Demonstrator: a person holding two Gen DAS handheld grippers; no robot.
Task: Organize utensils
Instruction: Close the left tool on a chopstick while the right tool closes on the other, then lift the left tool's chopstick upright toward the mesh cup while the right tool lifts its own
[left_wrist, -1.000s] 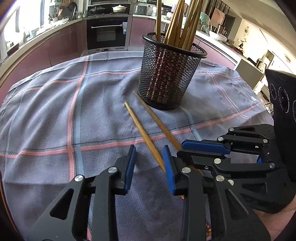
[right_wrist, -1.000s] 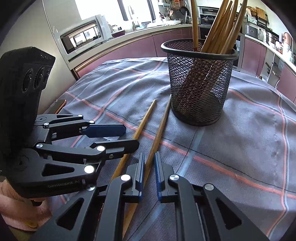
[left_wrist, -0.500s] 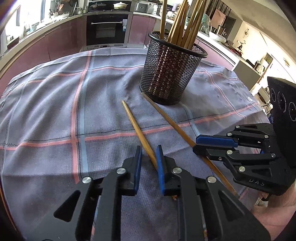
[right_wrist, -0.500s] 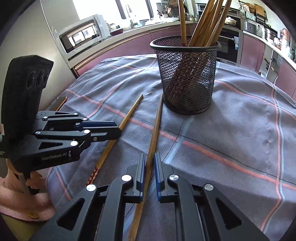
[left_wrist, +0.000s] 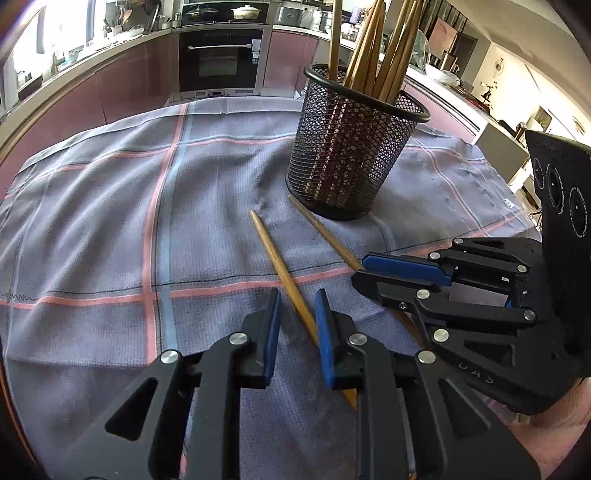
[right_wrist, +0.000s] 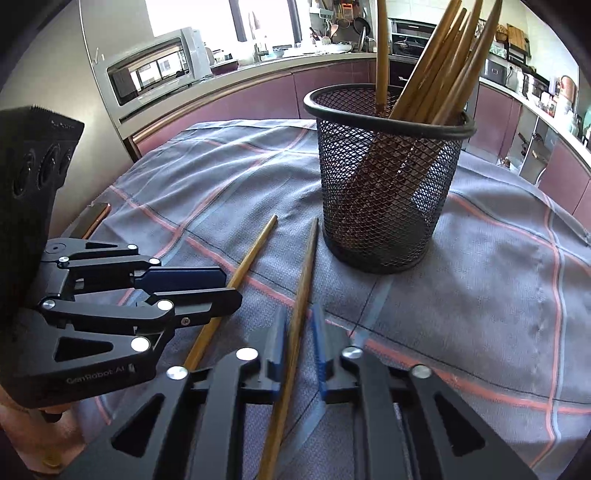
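Left gripper jaws narrowed since a second ago, straddling one bamboo chopstick lying on checked grey cloth; pads not visibly pressing. Right gripper clamps second chopstick. Both ready for lift toward black mesh cup.

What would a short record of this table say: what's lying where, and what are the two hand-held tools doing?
surface: checked cloth
holder: black mesh cup, upright, holding many chopsticks
loose: left chopstick and right chopstick, flat on the cloth, tips near the cup
left tool: jaws have just been closing, left chopstick between them, not pinched
right tool: shut on right chopstick
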